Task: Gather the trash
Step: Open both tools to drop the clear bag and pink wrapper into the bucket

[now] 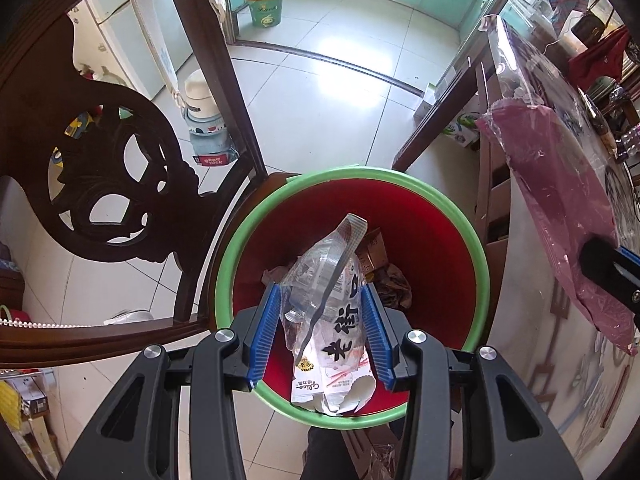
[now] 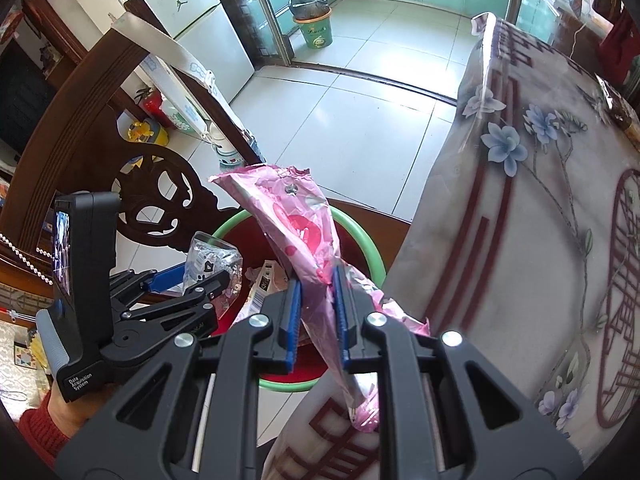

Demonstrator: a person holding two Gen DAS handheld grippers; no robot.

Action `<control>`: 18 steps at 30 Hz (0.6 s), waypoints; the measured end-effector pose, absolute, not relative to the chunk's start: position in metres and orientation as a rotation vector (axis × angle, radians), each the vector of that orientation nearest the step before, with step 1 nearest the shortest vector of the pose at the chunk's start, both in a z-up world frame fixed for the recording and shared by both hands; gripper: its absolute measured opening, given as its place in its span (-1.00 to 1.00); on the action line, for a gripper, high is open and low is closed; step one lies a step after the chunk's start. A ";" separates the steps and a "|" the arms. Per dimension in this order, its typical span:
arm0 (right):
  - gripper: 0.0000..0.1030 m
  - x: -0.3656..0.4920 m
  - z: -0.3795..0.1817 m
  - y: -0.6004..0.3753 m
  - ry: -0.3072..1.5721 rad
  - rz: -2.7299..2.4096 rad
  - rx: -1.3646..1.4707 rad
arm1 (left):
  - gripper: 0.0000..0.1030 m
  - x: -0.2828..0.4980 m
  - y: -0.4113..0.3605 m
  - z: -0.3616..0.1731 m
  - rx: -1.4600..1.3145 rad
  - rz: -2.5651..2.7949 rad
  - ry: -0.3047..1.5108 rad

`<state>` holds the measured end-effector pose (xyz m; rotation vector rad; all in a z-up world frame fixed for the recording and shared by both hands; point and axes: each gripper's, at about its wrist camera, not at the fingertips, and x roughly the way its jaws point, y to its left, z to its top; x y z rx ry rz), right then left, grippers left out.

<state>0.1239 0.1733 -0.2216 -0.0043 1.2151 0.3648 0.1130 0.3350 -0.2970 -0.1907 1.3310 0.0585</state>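
Left wrist — left gripper (image 1: 322, 320) holds clear wrapper (image 1: 324, 280) | right gripper (image 2: 316, 316) clamps pink bag (image 2: 296, 224) | tiled floor (image 1: 320, 92)

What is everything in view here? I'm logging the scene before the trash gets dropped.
Bin: one, red with a green rim, on the floor below the left gripper.
Clear wrapper: one, transparent with black print, between the left gripper's fingers above the bin.
Pink wrapper: one, pink, clamped in the right gripper.
Scraps in the bin: several, brown and white.
Chair: one, dark carved wood, left of the bin.
Table: one, floral cloth under clear plastic, right of the bin.
Far bin: one, green, black bag, by the doorway.
Left gripper: black, blue pads.
Right gripper: black, blue pads.
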 end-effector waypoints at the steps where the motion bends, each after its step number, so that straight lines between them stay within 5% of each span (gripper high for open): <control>1: -0.70 0.124 -0.222 0.174 1.215 0.365 -0.007 | -0.22 0.113 0.336 -0.298 -0.197 0.062 1.334; 11: -0.68 0.127 -0.226 0.177 1.219 0.366 -0.020 | -0.20 0.113 0.340 -0.305 -0.194 0.080 1.353; 15: -0.02 0.127 -0.222 0.173 1.200 0.357 -0.020 | 0.22 0.113 0.340 -0.305 -0.205 0.091 1.365; 18: 0.02 0.125 -0.213 0.165 1.173 0.348 -0.020 | 0.23 0.111 0.339 -0.302 -0.200 0.091 1.363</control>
